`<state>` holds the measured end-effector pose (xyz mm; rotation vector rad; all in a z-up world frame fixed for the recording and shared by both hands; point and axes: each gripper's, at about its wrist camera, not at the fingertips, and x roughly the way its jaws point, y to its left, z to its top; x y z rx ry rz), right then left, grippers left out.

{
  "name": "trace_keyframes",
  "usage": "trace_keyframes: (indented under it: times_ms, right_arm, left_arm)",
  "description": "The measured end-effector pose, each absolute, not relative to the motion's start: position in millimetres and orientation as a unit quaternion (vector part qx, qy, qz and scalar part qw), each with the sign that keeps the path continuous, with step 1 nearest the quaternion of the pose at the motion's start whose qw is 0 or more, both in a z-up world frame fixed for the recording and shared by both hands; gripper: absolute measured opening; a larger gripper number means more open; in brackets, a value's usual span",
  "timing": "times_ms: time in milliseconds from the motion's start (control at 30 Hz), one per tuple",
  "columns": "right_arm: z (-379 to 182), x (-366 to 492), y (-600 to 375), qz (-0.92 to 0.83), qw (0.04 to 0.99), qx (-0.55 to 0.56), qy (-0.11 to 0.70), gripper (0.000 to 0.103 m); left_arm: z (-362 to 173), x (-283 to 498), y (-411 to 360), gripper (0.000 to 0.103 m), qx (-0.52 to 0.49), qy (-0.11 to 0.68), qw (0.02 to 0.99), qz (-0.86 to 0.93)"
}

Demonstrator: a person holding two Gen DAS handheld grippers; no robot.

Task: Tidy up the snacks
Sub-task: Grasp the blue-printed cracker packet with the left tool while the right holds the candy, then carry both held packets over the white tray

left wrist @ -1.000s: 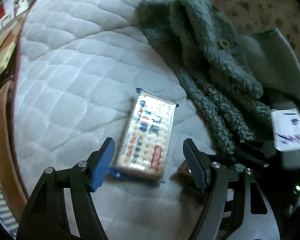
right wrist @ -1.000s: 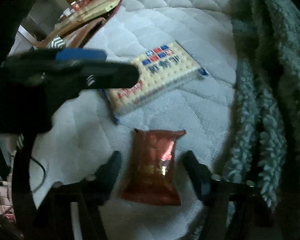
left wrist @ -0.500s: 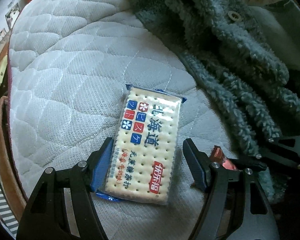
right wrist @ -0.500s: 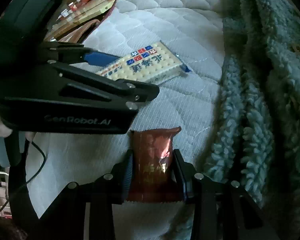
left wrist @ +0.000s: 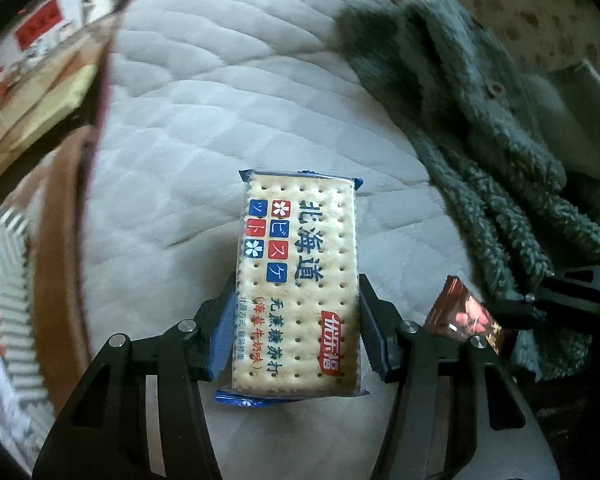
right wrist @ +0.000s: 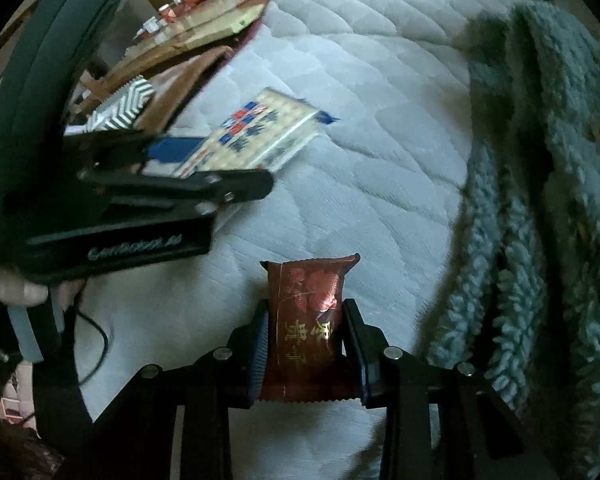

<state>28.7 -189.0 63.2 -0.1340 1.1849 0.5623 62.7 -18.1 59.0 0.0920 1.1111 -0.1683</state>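
Left wrist view: left gripper [left wrist: 298, 334] clamps the cracker pack [left wrist: 298, 280] by its long sides over the quilted pad [left wrist: 220, 100]. Right gripper [right wrist: 305, 350] pinches the red snack packet [right wrist: 306, 320], fuzzy teal garment [right wrist: 540, 200] just beside.

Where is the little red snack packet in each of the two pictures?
Left wrist view: the red snack packet sits low at the right, past the left gripper, which is shut on the cracker pack.
Right wrist view: the packet is bottom center, clamped in the right gripper.
Shared landmark: the fuzzy green coat lies along the right side in both.
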Motion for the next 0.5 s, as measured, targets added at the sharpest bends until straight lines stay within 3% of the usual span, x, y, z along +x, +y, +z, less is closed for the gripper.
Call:
trace_keyframes:
  times_ms: [500]
  right_arm:
    - [92.9, 12.1, -101.3, 0.331, 0.780, -0.081, 0.525, 0.034]
  left_arm:
    - [102.6, -17.0, 76.1, 0.054, -0.001, 0.471, 0.881, 0.047]
